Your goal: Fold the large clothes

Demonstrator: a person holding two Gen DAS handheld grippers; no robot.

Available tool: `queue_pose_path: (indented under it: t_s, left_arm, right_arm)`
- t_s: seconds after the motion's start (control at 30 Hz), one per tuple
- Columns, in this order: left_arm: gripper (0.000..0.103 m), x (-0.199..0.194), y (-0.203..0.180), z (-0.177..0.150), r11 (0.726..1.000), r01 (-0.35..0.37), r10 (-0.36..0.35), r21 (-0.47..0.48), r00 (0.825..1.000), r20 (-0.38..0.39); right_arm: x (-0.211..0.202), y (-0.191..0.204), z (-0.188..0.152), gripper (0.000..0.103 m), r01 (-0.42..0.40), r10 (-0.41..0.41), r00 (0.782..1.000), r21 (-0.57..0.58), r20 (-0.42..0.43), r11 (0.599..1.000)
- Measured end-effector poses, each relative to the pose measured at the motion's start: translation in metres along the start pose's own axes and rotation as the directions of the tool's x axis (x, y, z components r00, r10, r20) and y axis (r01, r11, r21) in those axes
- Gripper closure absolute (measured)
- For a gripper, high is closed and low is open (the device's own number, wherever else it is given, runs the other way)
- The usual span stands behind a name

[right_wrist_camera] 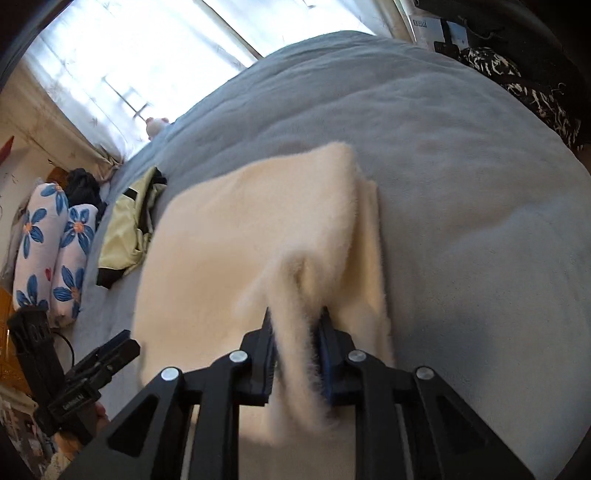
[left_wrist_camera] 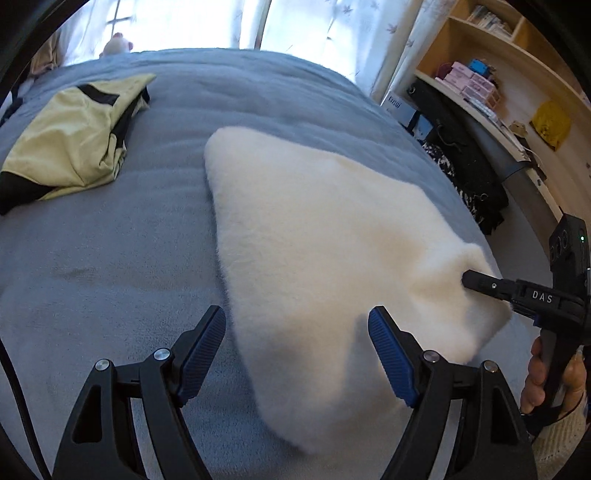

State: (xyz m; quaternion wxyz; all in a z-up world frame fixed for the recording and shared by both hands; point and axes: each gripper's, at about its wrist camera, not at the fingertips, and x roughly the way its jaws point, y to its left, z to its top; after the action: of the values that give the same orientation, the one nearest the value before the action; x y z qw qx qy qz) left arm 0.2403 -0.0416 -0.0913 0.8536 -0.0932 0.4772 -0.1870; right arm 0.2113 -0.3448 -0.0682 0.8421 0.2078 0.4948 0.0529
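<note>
A white fluffy garment [left_wrist_camera: 325, 236] lies folded on the grey-blue bed cover [left_wrist_camera: 110, 258]. My left gripper [left_wrist_camera: 297, 328] is open and empty, its jaws wide apart just above the garment's near left edge. My right gripper [right_wrist_camera: 295, 332] is shut on a pinched ridge of the white garment [right_wrist_camera: 258, 229] at its near edge and lifts it slightly. The right gripper also shows in the left wrist view [left_wrist_camera: 469, 280] at the garment's right corner. The left gripper shows in the right wrist view [right_wrist_camera: 122, 341] at the lower left, beside the garment.
A yellow-green and black jacket [left_wrist_camera: 70, 144] lies crumpled at the bed's far left. Floral pillows [right_wrist_camera: 48, 251] sit beyond it. Shelves [left_wrist_camera: 498, 74] and dark bags [left_wrist_camera: 461, 155] stand along the bed's right side. A curtained window [left_wrist_camera: 221, 22] is behind the bed.
</note>
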Motion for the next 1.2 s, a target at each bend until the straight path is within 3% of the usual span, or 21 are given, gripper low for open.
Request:
queue_pose_path:
  t_s: [0.13,0.23,0.33,0.43,0.6,0.7,0.8,1.1,1.17,1.2]
  left_arm:
    - [0.032,0.000,-0.004,0.002,0.999,0.033,-0.033,0.007,0.999,0.006]
    - [0.036,0.001,-0.015,-0.008,0.998,0.032,-0.032,0.045,0.999,0.012]
    - [0.036,0.014,-0.026,-0.025,0.990,-0.039,0.036,0.133,0.999,0.026]
    - [0.036,0.012,-0.041,-0.039,0.970,-0.112,0.099,0.214,0.993,0.071]
    - [0.035,0.002,-0.038,-0.033,0.983,-0.077,0.071,0.167,0.997,0.043]
    - [0.034,-0.006,-0.034,-0.023,0.988,-0.032,0.028,0.152,0.999,0.030]
    - [0.033,-0.007,-0.022,-0.007,0.994,0.007,-0.011,0.108,0.999,0.036]
    - [0.033,0.029,0.011,0.043,0.998,0.040,-0.041,-0.041,0.999,-0.005]
    - [0.033,0.036,0.014,0.046,0.996,0.060,-0.060,-0.065,0.998,-0.009]
    - [0.033,0.038,0.014,0.046,0.996,0.059,-0.059,-0.073,0.998,-0.001]
  right_arm:
    - [-0.022,-0.003,-0.009,0.087,-0.064,0.064,0.995,0.001,0.075,0.998]
    - [-0.024,-0.019,-0.031,0.088,-0.059,0.056,0.993,0.027,0.099,0.998]
    - [0.016,-0.046,-0.059,0.087,-0.020,0.017,1.000,0.085,0.026,0.996]
    - [0.021,-0.054,-0.067,0.087,-0.047,0.040,0.997,0.106,0.067,0.993]
    - [0.001,-0.036,-0.051,0.076,-0.003,0.000,0.999,0.069,0.048,0.998]
    - [-0.016,-0.032,-0.032,0.058,-0.024,0.018,0.994,0.060,0.109,0.998]
    - [-0.019,-0.035,-0.005,0.053,-0.018,0.006,0.990,0.085,0.139,0.996]
    - [0.045,-0.050,0.063,0.054,0.030,-0.039,0.998,0.154,0.051,0.988]
    - [0.060,-0.051,0.066,0.073,0.020,-0.022,1.000,0.139,0.015,0.990]
    - [0.061,-0.049,0.067,0.076,0.030,-0.033,0.999,0.124,0.015,0.992]
